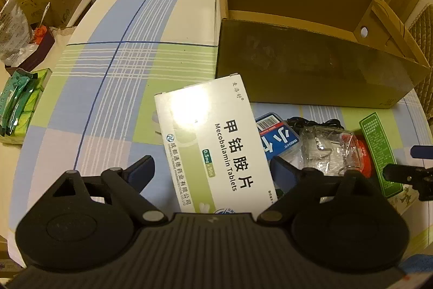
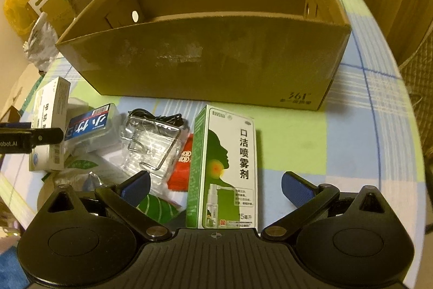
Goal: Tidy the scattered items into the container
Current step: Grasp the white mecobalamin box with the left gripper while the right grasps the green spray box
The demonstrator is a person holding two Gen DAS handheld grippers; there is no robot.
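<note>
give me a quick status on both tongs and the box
Left tongs open, straddling white tablet box, pads not touching. Right tongs open around green spray box. Cardboard box looks empty, nothing blocking it.

Left tool [image 1: 212, 167] and right tool [image 2: 216, 187]: matte black ribbed housings, round silver pivot screws, blue-padded fingers [image 2: 293, 191].
</note>
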